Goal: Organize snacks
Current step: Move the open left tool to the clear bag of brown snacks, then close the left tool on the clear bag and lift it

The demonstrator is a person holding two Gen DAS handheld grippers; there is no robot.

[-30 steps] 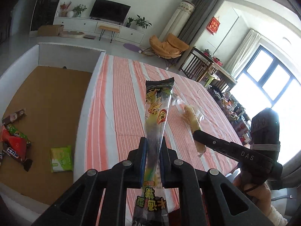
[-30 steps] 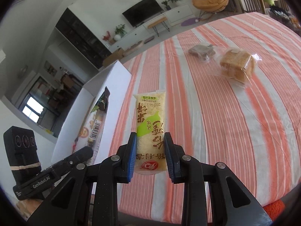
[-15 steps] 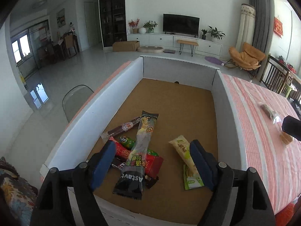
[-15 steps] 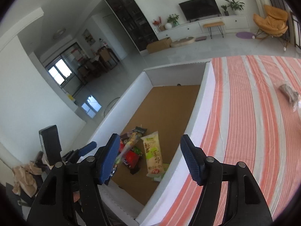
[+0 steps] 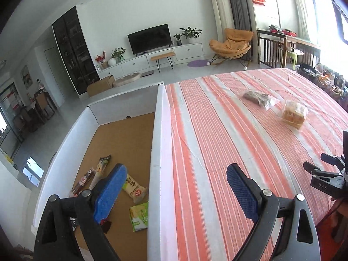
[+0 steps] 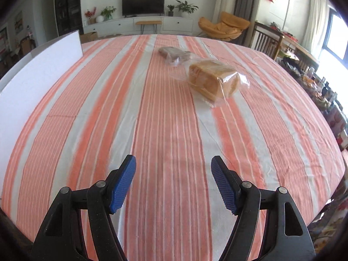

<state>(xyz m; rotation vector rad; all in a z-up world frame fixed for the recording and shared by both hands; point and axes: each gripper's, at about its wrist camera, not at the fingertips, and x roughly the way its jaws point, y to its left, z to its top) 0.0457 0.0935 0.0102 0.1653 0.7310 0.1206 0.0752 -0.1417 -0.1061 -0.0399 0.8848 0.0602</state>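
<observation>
Living room with TV (image 5: 150,38) and orange chair (image 5: 230,43) at the back; table with an orange-and-white striped cloth (image 6: 163,119) fills the foreground. A white-walled box (image 5: 161,152) with a brown cardboard floor sits along the table's left edge.

Left tongs (image 5: 176,187): jaws wide apart, have just been opening further, nothing between them. They straddle the box's right wall, left pad over the box floor, right pad over the cloth. Under and just ahead of the left pad, snacks lie loose in the box: a cream packet (image 5: 133,188), a long dark-topped packet (image 5: 101,168), a brown bar (image 5: 83,179), and a green packet (image 5: 139,216) nearest the wall.

Right tongs (image 6: 174,182): jaws spread, also just been opening further, empty, over bare cloth. Well ahead of them and a bit right, a bagged loaf of bread (image 6: 214,81) lies on the table; just beyond it, slightly left, a bagged dark pastry (image 6: 173,54). The two bags look touching or nearly so, cannot tell which. Box wall is far off to the left of the right tongs.

Right tongs' black frame shows at the right edge of the left wrist view.
</observation>
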